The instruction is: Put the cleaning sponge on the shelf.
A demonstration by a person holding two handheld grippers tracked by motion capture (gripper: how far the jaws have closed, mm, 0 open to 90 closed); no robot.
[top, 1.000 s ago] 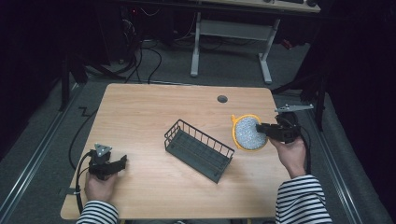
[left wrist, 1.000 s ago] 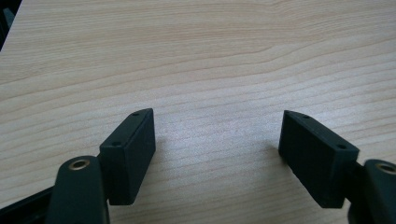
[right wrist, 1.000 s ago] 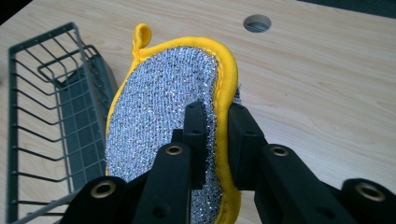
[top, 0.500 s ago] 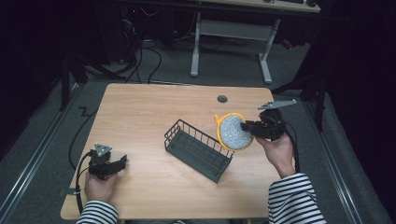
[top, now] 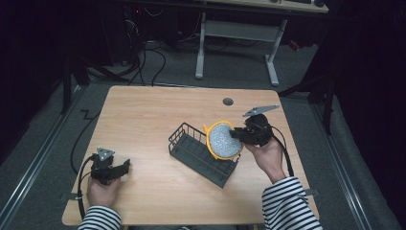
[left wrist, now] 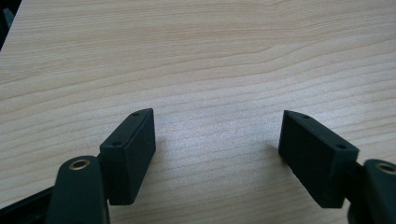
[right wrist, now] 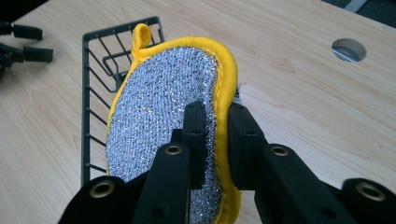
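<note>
Since a moment ago the right gripper [top: 238, 134] has carried the scouring pad [top: 221, 141] left, to above the wire basket's [top: 191, 152] near end; its jaws pinch the pad's yellow edge. The left gripper [top: 119, 167], well left of the basket, rests spread wide, empty.

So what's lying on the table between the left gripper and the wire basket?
Nothing: in the high view, bare wood separates the left gripper from the wire basket.

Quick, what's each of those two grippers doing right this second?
Left gripper: open, holding nothing, low over the table.
Right gripper: shut on the scouring pad's yellow edge, above the wire basket.
</note>
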